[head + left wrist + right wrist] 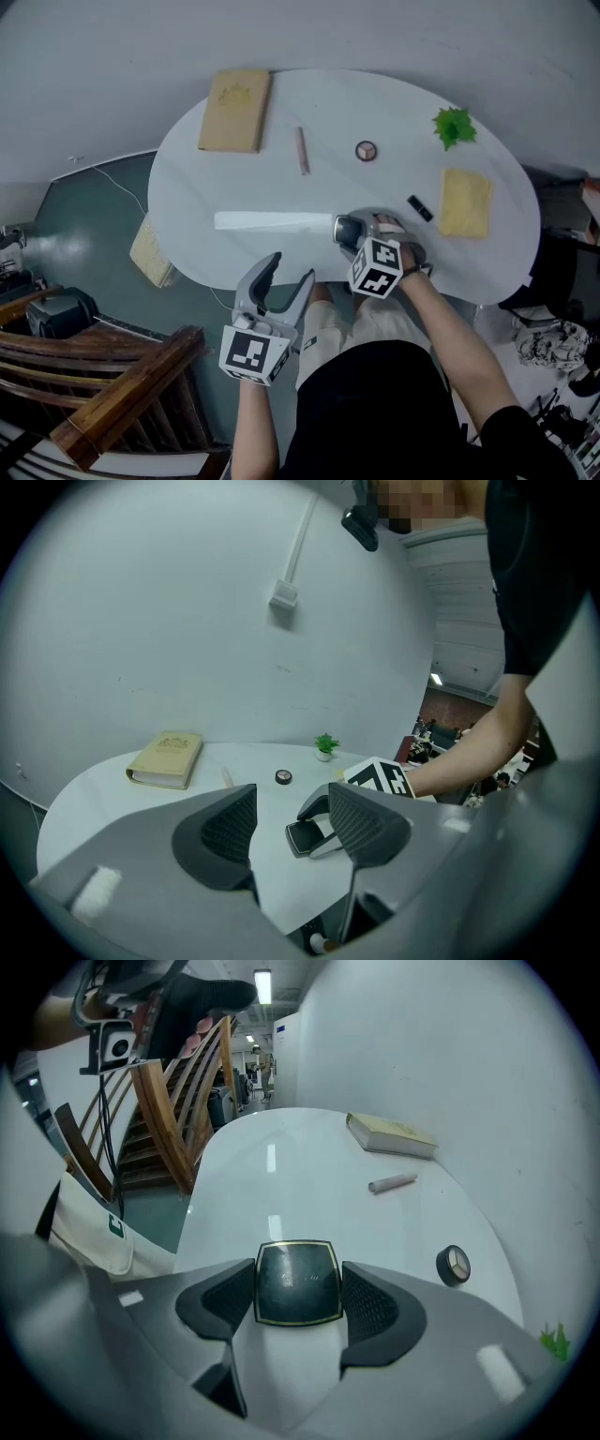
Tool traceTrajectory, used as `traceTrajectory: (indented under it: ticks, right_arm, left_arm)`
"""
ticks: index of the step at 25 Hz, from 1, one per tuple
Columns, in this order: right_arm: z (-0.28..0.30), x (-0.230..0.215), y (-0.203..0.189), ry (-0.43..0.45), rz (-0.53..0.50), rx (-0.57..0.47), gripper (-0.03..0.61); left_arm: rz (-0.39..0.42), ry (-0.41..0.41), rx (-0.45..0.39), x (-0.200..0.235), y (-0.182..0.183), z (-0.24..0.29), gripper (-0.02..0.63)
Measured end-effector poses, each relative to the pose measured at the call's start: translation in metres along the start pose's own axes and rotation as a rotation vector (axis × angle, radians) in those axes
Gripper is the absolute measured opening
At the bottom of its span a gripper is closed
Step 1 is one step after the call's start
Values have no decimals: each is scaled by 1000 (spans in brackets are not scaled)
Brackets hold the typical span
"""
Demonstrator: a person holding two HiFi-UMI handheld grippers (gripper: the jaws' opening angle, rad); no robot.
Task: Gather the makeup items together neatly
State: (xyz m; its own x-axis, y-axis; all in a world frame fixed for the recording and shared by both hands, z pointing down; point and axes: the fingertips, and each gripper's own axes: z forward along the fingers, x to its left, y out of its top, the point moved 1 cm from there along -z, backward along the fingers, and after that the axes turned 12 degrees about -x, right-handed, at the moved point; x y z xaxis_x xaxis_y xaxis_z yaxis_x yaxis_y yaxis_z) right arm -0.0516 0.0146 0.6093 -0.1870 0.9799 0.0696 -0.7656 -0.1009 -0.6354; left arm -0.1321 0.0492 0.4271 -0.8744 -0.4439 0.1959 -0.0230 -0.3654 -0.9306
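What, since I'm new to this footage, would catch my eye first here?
The right tool grips a dark square compact with gold trim between its jaws, over the near side of the white oval table. The left tool hangs open and empty just off the table's near edge. Farther back lie a tan hardcover book at the far left and a small round compact near the middle.
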Motion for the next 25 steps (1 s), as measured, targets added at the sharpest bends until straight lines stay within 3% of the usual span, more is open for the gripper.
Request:
traceTrajectory:
  ticks: [13, 25]
  right_arm:
    - [6, -40, 4, -43, -8, 25, 296]
    - [14, -62, 8, -18, -103, 32, 297]
  left_arm:
    - [7, -73, 28, 21, 13, 21, 229]
    - [17, -99, 40, 30, 19, 31, 229]
